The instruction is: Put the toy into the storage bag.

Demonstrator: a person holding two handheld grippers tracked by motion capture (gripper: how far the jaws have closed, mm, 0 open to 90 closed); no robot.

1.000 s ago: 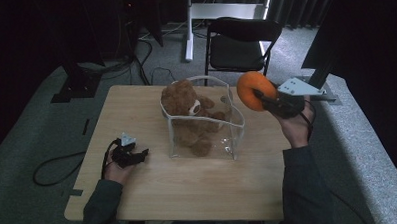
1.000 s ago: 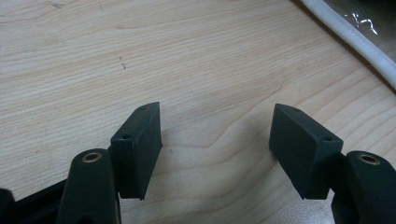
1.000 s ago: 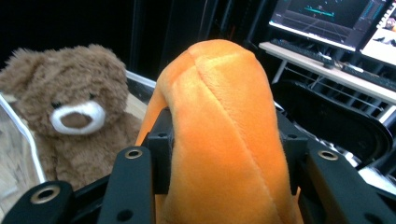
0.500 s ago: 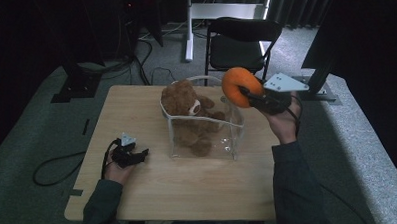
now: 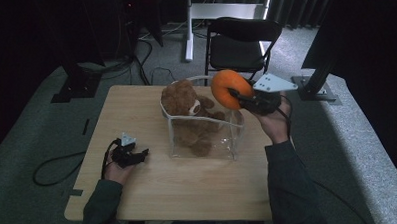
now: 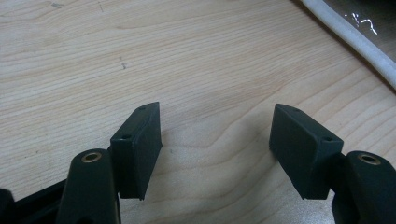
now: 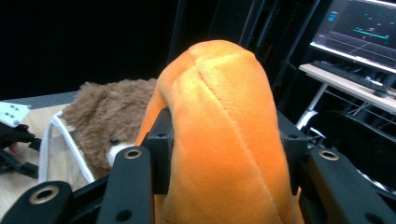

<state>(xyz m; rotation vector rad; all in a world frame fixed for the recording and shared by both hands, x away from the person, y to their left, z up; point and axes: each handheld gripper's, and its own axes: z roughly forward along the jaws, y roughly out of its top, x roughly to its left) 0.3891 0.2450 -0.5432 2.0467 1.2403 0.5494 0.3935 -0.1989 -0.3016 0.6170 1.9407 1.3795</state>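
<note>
My right gripper [image 5: 236,95] is shut on an orange plush ball [image 5: 229,88], held in the air just above the right rim of a clear plastic bag [image 5: 202,142]. In the right gripper view the ball [image 7: 219,130] bulges between both jaws. A brown teddy bear [image 5: 189,112] sits inside the bag with its head above the rim; the right gripper view has the bear [image 7: 109,119] just behind the ball. My left gripper [image 5: 138,156] rests on the table [image 5: 189,192] left of the bag, open, with bare wood [image 6: 215,135] between its jaws.
A black folding chair [image 5: 241,40] stands beyond the table's far edge, with a white stand [image 5: 223,11] behind it. A black cable [image 5: 53,167] trails off the table's left side. A monitor [image 7: 359,28] glows at the right in the right gripper view.
My right gripper has carried the orange ball leftward, from beside the bag's right edge to above its rim. The left gripper has stayed where it was.
</note>
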